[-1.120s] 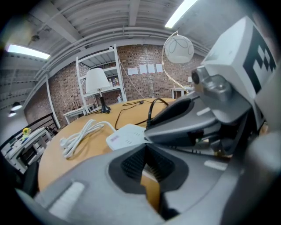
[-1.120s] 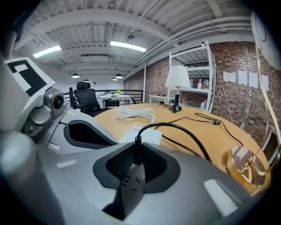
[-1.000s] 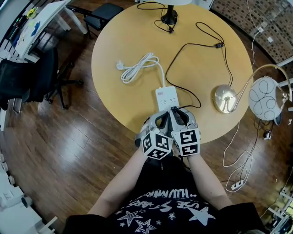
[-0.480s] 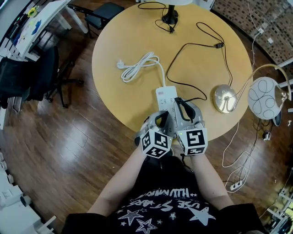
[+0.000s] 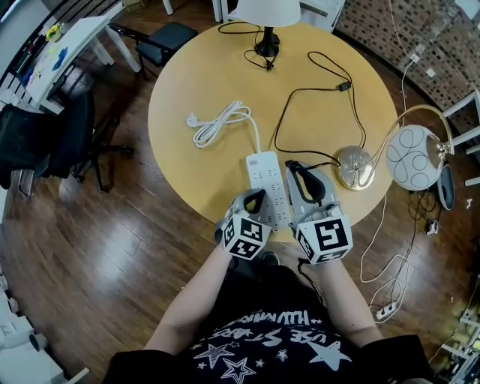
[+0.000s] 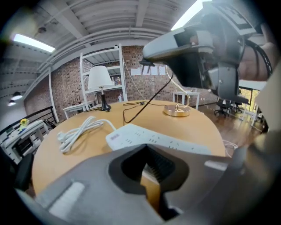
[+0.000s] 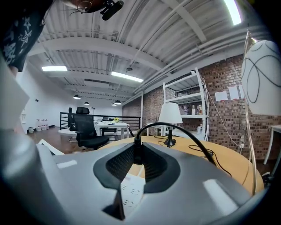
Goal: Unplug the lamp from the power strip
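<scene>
As the right gripper [image 5: 294,169] clamps the plug [image 7: 137,151], seemingly clear of the power strip [image 5: 262,176] at its left, the lamp [image 5: 264,13] ahead looks unplugged. The left gripper [image 5: 257,198], closed and empty, rests at the strip's end.

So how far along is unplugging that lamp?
Done, apparently: the long white power strip shows empty sockets in the left gripper view. In hand: the right gripper is shut on the black lamp plug, held above the strip. Remaining: setting the plug down. The left gripper is shut, empty, by the strip's near end.
</scene>
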{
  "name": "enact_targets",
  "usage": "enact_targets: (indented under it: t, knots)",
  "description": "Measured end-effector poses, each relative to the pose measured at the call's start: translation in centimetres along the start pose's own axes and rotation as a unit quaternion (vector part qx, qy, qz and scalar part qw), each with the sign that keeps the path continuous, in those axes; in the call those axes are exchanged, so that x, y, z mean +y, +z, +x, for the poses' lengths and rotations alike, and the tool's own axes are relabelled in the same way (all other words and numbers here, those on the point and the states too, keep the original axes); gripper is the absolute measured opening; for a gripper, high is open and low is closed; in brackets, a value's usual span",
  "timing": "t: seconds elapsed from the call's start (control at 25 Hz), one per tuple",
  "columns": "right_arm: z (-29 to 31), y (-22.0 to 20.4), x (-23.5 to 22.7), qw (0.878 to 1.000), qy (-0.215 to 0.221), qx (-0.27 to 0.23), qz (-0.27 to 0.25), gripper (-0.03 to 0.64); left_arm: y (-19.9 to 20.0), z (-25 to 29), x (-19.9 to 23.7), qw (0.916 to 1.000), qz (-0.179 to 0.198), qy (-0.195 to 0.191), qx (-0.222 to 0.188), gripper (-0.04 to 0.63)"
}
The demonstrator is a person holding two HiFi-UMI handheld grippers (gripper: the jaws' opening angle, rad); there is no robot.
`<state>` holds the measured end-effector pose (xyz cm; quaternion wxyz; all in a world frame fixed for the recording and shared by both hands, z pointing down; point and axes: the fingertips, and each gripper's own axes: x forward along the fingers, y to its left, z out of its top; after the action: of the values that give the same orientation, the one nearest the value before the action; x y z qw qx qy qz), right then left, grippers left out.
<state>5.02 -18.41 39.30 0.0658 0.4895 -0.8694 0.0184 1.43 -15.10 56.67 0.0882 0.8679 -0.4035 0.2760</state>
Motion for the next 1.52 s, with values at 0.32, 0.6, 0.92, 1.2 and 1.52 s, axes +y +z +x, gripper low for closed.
enact_targets:
  t: [0.32,0.6,0.92,1.2,1.52]
  knots:
    - [-2.7,2.3,1.0,0.999,0.025,-0.007,0.029,0.057,2.9,-3.3,4.4,0.9909,-0.096,0.063,-0.07,0.003]
    - [-4.6,2.4,1.1,0.998,0.034,-0.011,0.05,0.058,10.2,-11.2,6.1,0.966,-0.142,0.094,-0.195,0.002]
    - [-5.6,2.6,0.7,0.998,0.028,-0.016,0.045,0.057,15.2,-15.7,4.1,0.9556,-0.106,0.097,-0.257,0.003]
    - [-5.7,2.0,0.0,0.998,0.03,-0.015,0.046,0.057,16.7,-16.1,3.4,0.9547,-0.109,0.101,-0.258,0.003]
    - [-6.4,1.9,-0.6,0.998,0.028,-0.014,0.05,0.057,16.8,-16.2,2.7,0.9556,-0.106,0.107,-0.254,0.003]
